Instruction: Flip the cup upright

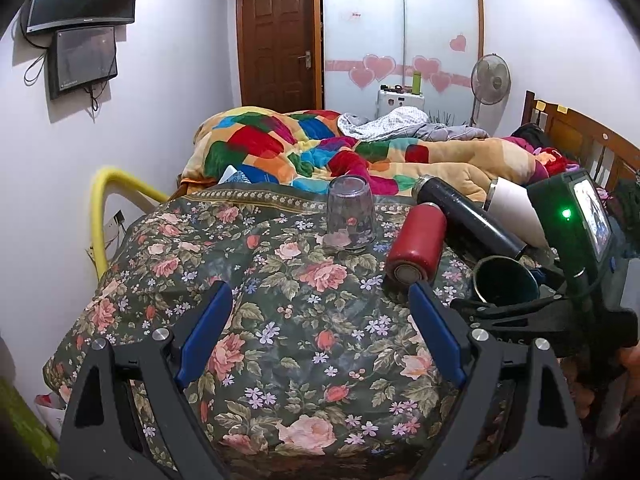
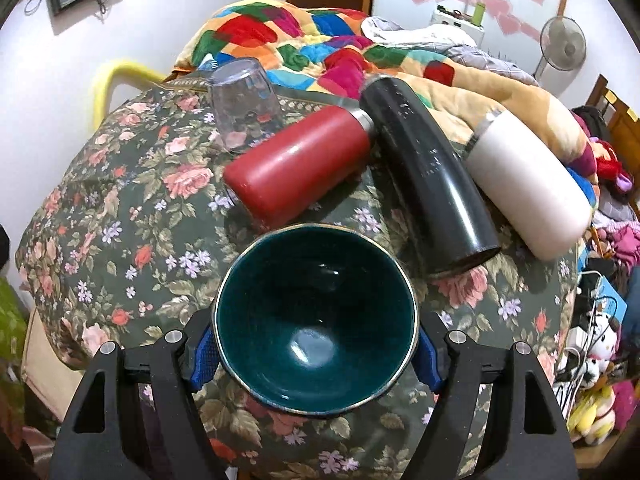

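The right gripper (image 2: 316, 344) holds a dark green cup (image 2: 316, 320) — its jaws press on the cup's two sides, and the mouth faces the right wrist camera, so the glazed inside shows. In the left wrist view the same cup (image 1: 505, 281) sits at the right, held in the right gripper (image 1: 516, 312). The left gripper (image 1: 320, 312) hangs over the flowered cloth (image 1: 280, 340) with its jaws wide and nothing between them. Beyond the cup, a red bottle (image 2: 298, 166), a black bottle (image 2: 430, 184) and a white bottle (image 2: 528, 188) lie on their sides, close together. A clear glass (image 2: 246, 106) stands mouth-down on the cloth — just beside the red bottle. A patchwork quilt (image 1: 280, 148) is heaped on the bed behind.
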### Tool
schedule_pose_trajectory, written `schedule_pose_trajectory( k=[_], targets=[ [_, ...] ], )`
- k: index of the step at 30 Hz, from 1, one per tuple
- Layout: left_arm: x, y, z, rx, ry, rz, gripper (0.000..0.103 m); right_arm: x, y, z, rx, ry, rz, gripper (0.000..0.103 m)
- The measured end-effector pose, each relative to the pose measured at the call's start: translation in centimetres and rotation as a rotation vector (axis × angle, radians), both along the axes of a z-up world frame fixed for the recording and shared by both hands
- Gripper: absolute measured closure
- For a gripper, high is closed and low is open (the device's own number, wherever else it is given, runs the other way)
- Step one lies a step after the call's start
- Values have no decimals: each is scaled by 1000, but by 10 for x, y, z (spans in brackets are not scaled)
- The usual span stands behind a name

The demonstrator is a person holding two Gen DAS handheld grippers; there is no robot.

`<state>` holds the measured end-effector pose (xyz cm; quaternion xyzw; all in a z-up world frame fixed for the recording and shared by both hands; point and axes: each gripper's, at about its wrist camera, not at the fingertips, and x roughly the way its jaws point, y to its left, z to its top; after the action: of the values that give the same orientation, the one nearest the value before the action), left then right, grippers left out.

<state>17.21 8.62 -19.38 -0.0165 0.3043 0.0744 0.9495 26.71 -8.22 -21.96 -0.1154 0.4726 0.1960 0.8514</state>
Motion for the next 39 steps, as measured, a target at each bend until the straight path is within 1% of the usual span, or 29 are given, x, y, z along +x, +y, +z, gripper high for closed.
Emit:
schedule_pose_trajectory(
  k=[2,5,9,12,16,21,26,29,32,34,37,39],
  targets=[
    [1,0,-1,3,3,-3,13,-1,3,0,-5,-6,10,26],
    [3,1,-2,3,8,-6,13,-1,5,3,-7,-36,23,26],
    [5,2,-2,-1,12,-5,13,-1,4,11,1,-93,6,26],
    [5,2,3,-6,5,-7,13,-6,-3,28,52,-148,-7,26],
    [-2,-4,21,-25,-26,-21,13,-30,-18,66,132,-259,-16,26],
    [-26,-20,65,-44,-128,-44,13,-67,-49,117,213,-370,-49,26],
    [-66,-42,122,-27,-280,-77,13,-119,-83,173,273,-524,-96,25],
    [-96,-56,155,-5,-381,-91,8,-147,-95,198,297,-608,-113,22],
    [-123,-68,179,12,-459,-100,3,-177,-105,216,339,-686,-121,17],
    [-142,-76,191,22,-500,-102,0,-189,-108,222,355,-719,-126,15],
    [-159,-80,200,29,-525,-87,0,-206,-110,227,361,-762,-141,13],
    [-169,-80,203,22,-526,-79,0,-214,-110,228,366,-779,-149,8]
  ],
)
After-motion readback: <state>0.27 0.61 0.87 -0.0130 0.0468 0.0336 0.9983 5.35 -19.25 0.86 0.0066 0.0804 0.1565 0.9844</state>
